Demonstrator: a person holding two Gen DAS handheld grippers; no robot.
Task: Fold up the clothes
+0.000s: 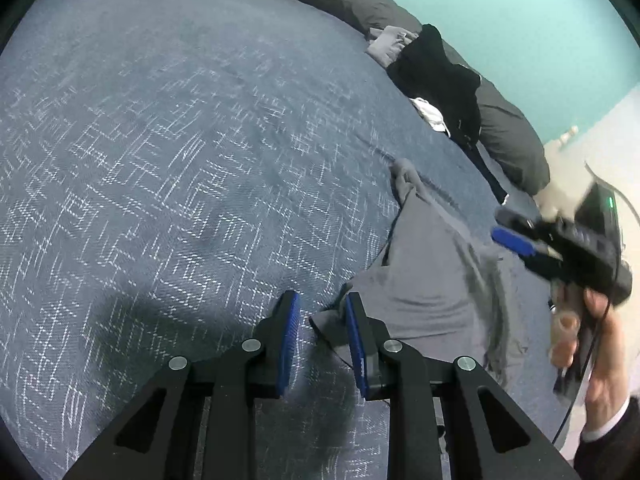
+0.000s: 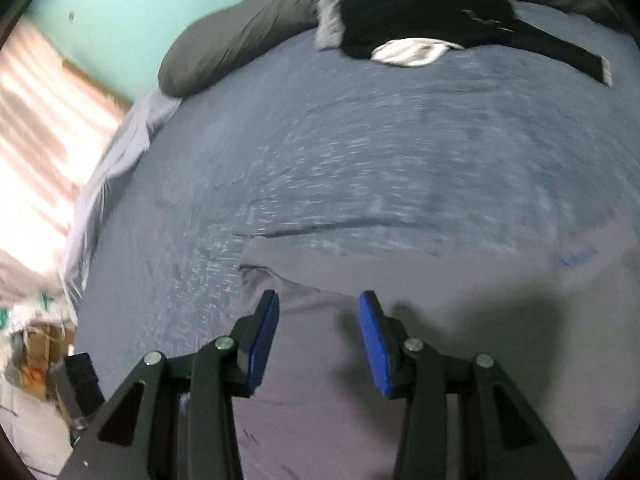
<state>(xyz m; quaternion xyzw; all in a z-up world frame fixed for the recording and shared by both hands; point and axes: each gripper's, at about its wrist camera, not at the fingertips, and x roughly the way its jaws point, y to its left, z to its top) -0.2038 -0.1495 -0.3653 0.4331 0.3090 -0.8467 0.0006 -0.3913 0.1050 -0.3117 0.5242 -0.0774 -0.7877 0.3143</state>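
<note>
A grey garment [image 1: 432, 280] lies spread on the blue-grey patterned bedspread [image 1: 160, 160]. One corner of it reaches between the blue pads of my left gripper [image 1: 322, 302], close against the right pad. A gap with bedspread showing stays between the pads, so this gripper is open. In the right wrist view the garment [image 2: 360, 360] fills the near part of the bed. My right gripper [image 2: 318, 316] hovers over it, open, with nothing between its fingers. Blurred at the right of the left wrist view, the right gripper [image 1: 516, 240] sits in a person's hand [image 1: 600, 360].
A pile of black clothing [image 2: 420, 8] with a white garment [image 2: 408, 50] lies at the far side of the bed, against a dark grey rolled duvet [image 2: 240, 40]. A light grey sheet [image 2: 116, 160] hangs off the bed's left edge. Clutter [image 2: 36, 360] lies on the floor.
</note>
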